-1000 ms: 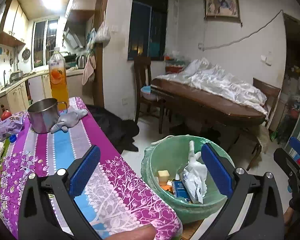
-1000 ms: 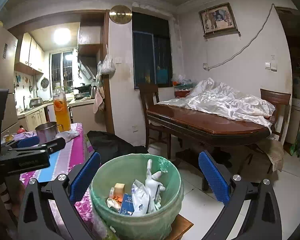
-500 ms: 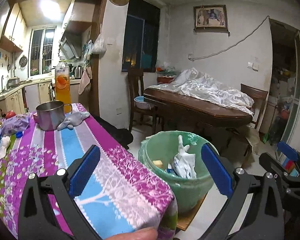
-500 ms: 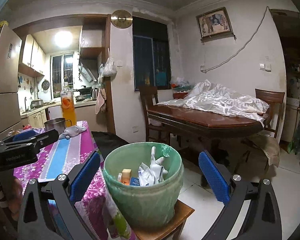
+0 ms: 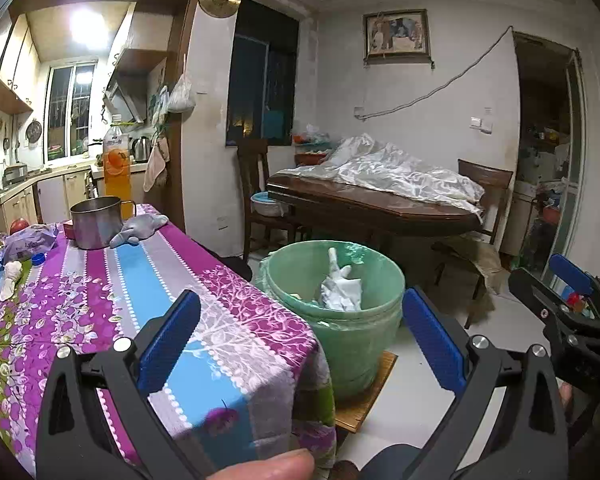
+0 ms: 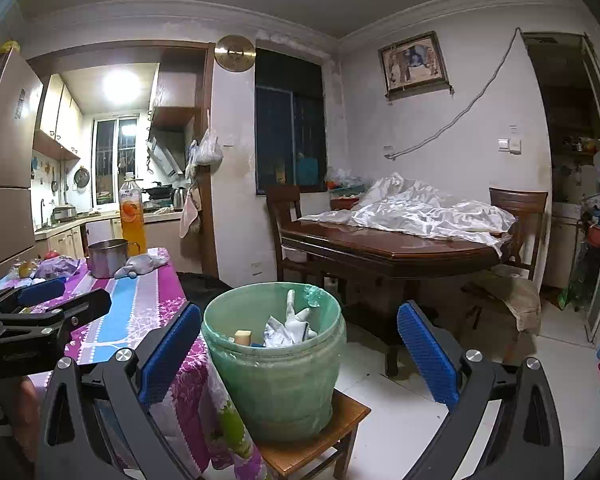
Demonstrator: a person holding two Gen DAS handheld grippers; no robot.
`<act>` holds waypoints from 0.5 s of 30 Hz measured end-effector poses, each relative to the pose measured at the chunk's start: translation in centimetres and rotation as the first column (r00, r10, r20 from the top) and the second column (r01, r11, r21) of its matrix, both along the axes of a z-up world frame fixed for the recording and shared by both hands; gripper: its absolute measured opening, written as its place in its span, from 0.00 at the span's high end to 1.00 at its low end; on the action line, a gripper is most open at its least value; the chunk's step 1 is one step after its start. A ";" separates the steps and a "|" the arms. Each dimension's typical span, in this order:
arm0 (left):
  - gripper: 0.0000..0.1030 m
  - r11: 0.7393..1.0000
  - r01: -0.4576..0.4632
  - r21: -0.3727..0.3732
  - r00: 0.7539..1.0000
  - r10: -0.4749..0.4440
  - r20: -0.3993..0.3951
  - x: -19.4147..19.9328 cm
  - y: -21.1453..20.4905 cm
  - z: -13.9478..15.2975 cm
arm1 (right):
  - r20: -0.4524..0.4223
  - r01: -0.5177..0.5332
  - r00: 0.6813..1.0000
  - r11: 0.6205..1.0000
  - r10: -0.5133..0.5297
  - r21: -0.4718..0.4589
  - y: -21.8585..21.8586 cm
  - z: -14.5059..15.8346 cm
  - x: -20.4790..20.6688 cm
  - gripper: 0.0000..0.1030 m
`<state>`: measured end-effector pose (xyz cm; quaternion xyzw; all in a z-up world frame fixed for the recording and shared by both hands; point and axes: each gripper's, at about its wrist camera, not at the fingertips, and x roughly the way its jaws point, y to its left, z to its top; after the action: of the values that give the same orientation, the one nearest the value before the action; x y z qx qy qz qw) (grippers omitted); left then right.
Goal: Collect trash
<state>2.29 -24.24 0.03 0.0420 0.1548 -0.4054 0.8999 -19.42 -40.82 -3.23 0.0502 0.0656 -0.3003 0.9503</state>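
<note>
Both grippers have pulled back from the round green plastic trash bucket [image 6: 275, 364], jaws wide apart and empty; the left gripper [image 5: 296, 344] is nearer the small white crumpled scrap [image 5: 11, 280] lying longways by the purple flowered tablecloth's [image 5: 100, 300] far left edge.

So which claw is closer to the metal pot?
Left. The left claw is over the table the pot sits on; the right claw is off the table, by the bin.

Dim white-walled room: dark wooden dining table [image 6: 396, 246], chairs, lit kitchen window [image 6: 114, 160].
</note>
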 end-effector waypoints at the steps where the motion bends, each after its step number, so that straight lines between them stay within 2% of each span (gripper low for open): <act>1: 0.05 1.000 0.005 -0.007 1.000 -0.005 -0.003 -0.2 0.2 -0.1 | 0.002 0.003 1.000 1.000 -0.003 0.000 0.2 -0.1 -0.4 0.05; 15: 0.05 0.999 0.033 -0.005 0.999 -0.033 0.031 -3.0 0.8 -0.1 | 0.041 0.036 0.999 0.999 -0.036 -0.021 2.2 -0.1 -4.5 0.05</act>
<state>-0.71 -23.44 -0.11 0.0485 0.1389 -0.4198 0.8956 -23.89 -38.64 -3.32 0.0470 0.0421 -0.3170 0.9463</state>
